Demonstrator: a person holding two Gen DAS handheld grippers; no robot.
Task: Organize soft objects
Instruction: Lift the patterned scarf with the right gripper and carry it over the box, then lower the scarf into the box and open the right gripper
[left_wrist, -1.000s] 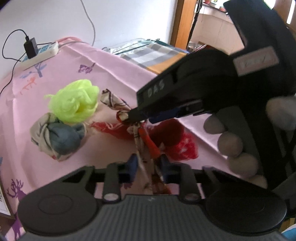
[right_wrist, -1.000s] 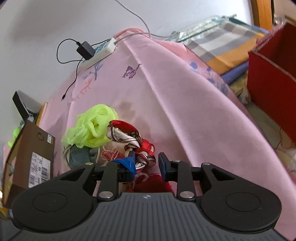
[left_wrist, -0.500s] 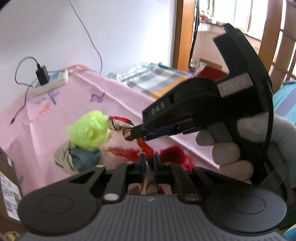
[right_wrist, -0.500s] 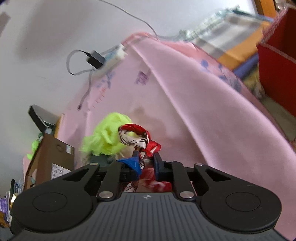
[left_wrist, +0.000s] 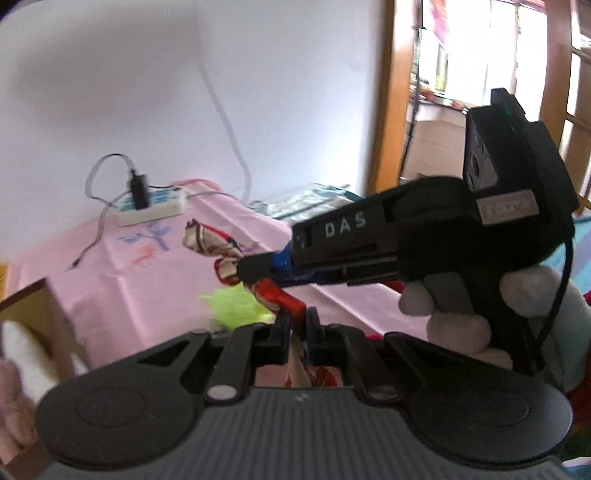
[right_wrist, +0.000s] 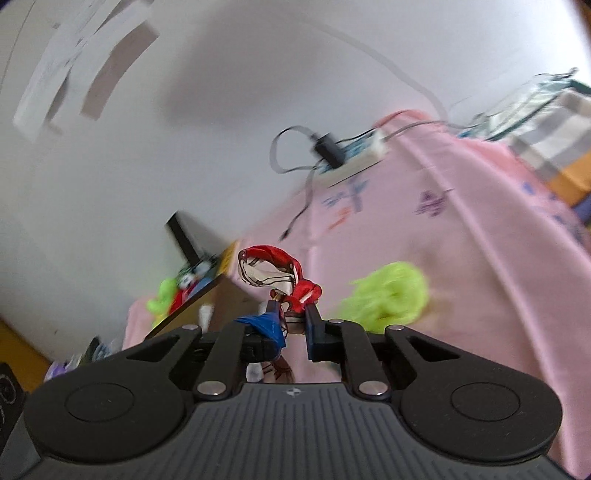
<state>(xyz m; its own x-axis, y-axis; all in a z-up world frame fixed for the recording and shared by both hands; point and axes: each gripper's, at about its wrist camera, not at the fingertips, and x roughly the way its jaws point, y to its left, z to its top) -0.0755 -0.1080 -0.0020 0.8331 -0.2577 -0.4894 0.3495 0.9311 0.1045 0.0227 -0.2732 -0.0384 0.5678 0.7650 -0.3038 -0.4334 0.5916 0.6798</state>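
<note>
A red and cream patterned scarf is held in the air between both grippers. My left gripper is shut on its lower part. My right gripper comes in from the right and is shut on the scarf higher up. In the right wrist view the scarf loops up from between the shut right gripper. A neon green mesh cloth lies on the pink tablecloth below; it also shows in the right wrist view.
A white power strip with a black plug lies at the table's far edge by the wall. A brown cardboard box stands left of the table. Folded checked cloth lies at far right. A wooden door frame stands behind.
Both grippers have closed on the scarf and lifted it off the table. The green cloth and the other bundles stayed below.
</note>
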